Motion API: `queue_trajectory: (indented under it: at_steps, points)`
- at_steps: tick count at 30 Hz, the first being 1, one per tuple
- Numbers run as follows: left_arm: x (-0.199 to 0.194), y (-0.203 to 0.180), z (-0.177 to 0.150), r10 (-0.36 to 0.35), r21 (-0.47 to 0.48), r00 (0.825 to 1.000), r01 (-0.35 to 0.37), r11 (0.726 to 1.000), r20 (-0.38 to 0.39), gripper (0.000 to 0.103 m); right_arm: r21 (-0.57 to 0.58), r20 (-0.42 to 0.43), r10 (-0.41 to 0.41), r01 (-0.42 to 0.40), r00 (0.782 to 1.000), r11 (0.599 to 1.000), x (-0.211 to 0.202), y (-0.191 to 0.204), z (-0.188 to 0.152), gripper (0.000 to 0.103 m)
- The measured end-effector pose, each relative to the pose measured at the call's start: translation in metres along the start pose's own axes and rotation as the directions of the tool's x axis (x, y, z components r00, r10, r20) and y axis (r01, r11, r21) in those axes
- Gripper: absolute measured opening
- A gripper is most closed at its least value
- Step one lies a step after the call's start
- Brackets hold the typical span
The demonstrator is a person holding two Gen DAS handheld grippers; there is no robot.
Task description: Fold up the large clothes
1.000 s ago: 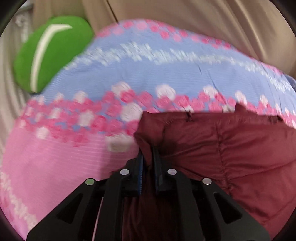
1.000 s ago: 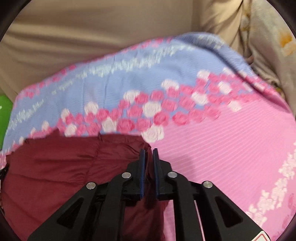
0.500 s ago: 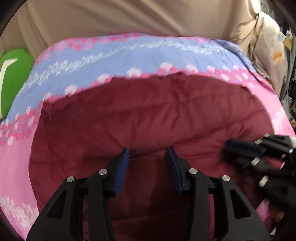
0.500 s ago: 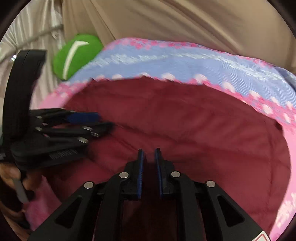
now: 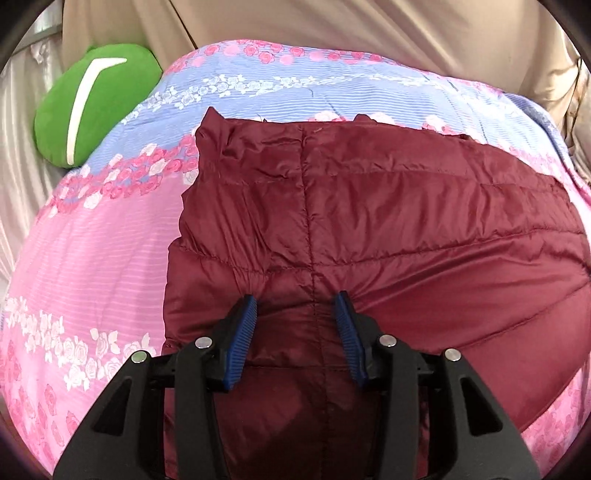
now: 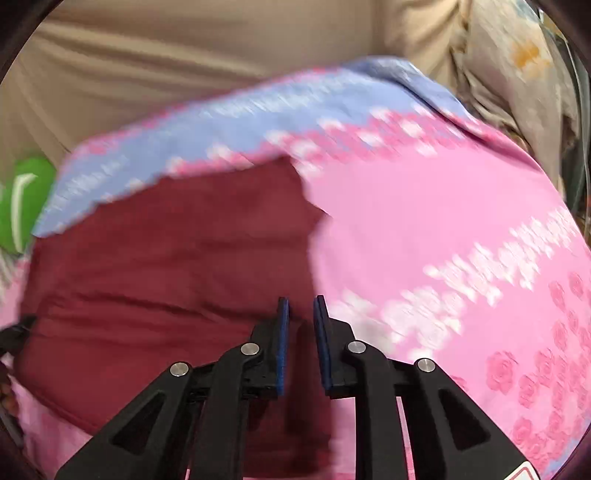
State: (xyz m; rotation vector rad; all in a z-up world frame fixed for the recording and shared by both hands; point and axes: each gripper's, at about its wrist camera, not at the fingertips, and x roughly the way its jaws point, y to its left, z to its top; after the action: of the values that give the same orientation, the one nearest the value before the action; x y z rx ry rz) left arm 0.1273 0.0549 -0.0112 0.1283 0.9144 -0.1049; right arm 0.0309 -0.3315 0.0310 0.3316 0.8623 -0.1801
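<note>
Right claw (image 6: 300, 306) now ajar over jacket (image 6: 166, 266)

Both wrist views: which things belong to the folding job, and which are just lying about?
Job: maroon quilted garment, left gripper open above it, right gripper slightly open.
Lying about: green cushion, floral bedspread, beige curtain.

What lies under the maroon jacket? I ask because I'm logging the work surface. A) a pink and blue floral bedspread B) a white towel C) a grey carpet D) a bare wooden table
A: the jacket rests on a bedspread with pink and blue bands printed with roses, which shows around it in both views.
</note>
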Motion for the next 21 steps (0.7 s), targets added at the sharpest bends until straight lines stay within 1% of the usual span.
queue_trajectory:
  at_steps: [1,3,5,6,7,8,9,11,13,14,16,17,18,20,21]
  points:
    - [0.000,-0.002,-0.001,0.008,0.001,1.000,-0.008,1.000,0.002,0.043,-0.008,0.014,0.044,-0.044,0.999,0.999,-0.003,0.010,0.004,0.017]
    - [0.001,-0.005,-0.001,0.015,-0.002,1.000,-0.015,1.000,0.006,0.043,-0.049,0.022,0.075,-0.074,0.997,0.996,0.001,0.029,0.011,0.017]
    - [0.002,-0.004,-0.002,0.014,-0.012,1.000,-0.013,1.000,0.008,0.044,-0.084,0.011,0.075,-0.074,0.997,0.994,0.014,0.038,0.015,0.017]
    - [0.002,-0.003,-0.003,0.013,-0.018,1.000,-0.013,1.000,0.010,0.044,-0.089,-0.013,0.072,-0.073,0.997,0.993,0.027,0.041,0.017,0.017]
    - [0.003,-0.003,-0.003,0.013,-0.021,1.000,-0.013,1.000,0.012,0.044,-0.080,-0.041,0.070,-0.073,0.997,0.994,0.045,0.041,0.023,0.016]
    - [0.004,-0.003,-0.004,0.015,-0.023,1.000,-0.014,1.000,0.014,0.045,-0.065,-0.061,0.072,-0.076,0.996,0.995,0.058,0.037,0.024,0.010]
    - [0.004,-0.003,-0.004,0.017,-0.025,1.000,-0.017,1.000,0.017,0.046,-0.047,-0.075,0.084,-0.088,0.994,0.995,0.068,0.036,0.022,0.008]
    - [0.004,-0.003,-0.005,0.022,-0.024,1.000,-0.022,0.999,0.019,0.047,-0.022,-0.088,0.103,-0.106,0.991,0.994,0.072,0.035,0.020,0.008]
    - [0.004,-0.001,-0.004,0.019,-0.027,1.000,-0.018,0.999,0.012,0.047,-0.021,-0.091,0.094,-0.096,0.991,0.995,0.063,0.036,0.016,0.009]
    - [0.001,0.001,-0.002,0.011,-0.036,1.000,-0.011,0.999,0.008,0.047,-0.024,-0.083,0.087,-0.090,0.993,0.996,0.057,0.038,0.017,0.013]
    - [-0.010,0.007,0.008,-0.044,-0.062,0.998,0.046,0.997,0.033,0.049,-0.017,-0.048,0.108,-0.109,0.993,0.994,0.041,0.038,0.028,0.015]
    - [-0.014,0.010,0.015,-0.064,-0.070,0.997,0.068,0.995,0.051,0.054,-0.013,-0.030,0.118,-0.118,0.993,0.993,0.036,0.039,0.034,0.016]
    - [-0.019,0.013,0.029,-0.076,-0.077,0.994,0.082,0.994,0.083,0.059,-0.008,-0.009,0.129,-0.129,0.992,0.992,0.032,0.039,0.045,0.017]
    - [-0.021,0.017,0.049,-0.068,-0.083,0.990,0.078,0.993,0.127,0.061,0.000,0.022,0.128,-0.128,0.992,0.992,0.031,0.040,0.063,0.018]
    - [-0.019,0.018,0.063,-0.049,-0.086,0.987,0.063,0.994,0.155,0.064,0.001,0.043,0.118,-0.118,0.992,0.993,0.034,0.041,0.073,0.020]
